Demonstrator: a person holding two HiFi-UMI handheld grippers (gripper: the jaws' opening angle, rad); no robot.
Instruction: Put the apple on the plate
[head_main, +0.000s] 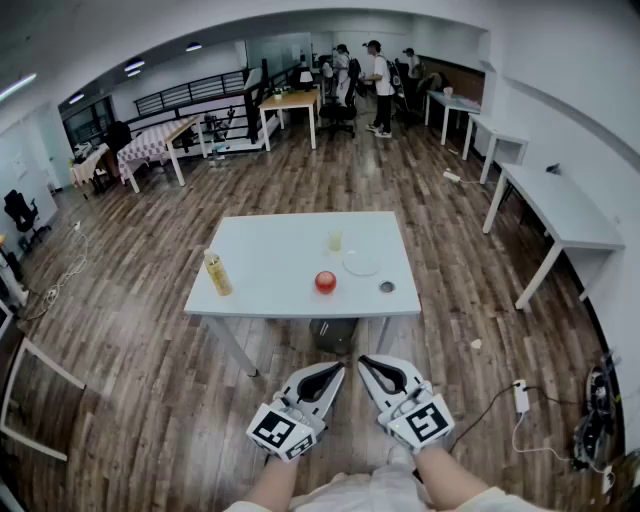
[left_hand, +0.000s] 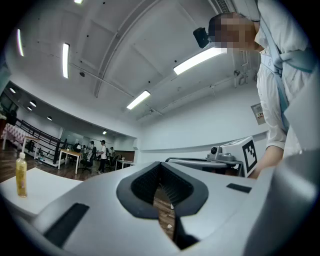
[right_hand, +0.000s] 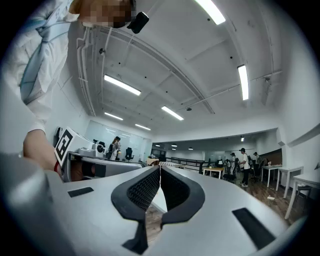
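A red apple (head_main: 325, 282) sits near the front edge of the white table (head_main: 270, 255). To its right and a little farther back lies a clear round plate (head_main: 362, 264). My left gripper (head_main: 330, 371) and right gripper (head_main: 368, 364) hang side by side well short of the table, over the wooden floor, close to my body. Both are shut with the pads met at the tips and nothing between them. In the left gripper view my left gripper (left_hand: 161, 165) points slightly upward; the right gripper (right_hand: 160, 169) does the same in its own view. Neither gripper view shows the apple.
A yellow bottle (head_main: 217, 273) stands at the table's left front, also seen as the bottle (left_hand: 20, 174). A small yellowish cup (head_main: 335, 240) and a small dark disc (head_main: 387, 287) are on the table. A dark bin (head_main: 333, 335) sits under it. White desks line the right wall; people stand far back.
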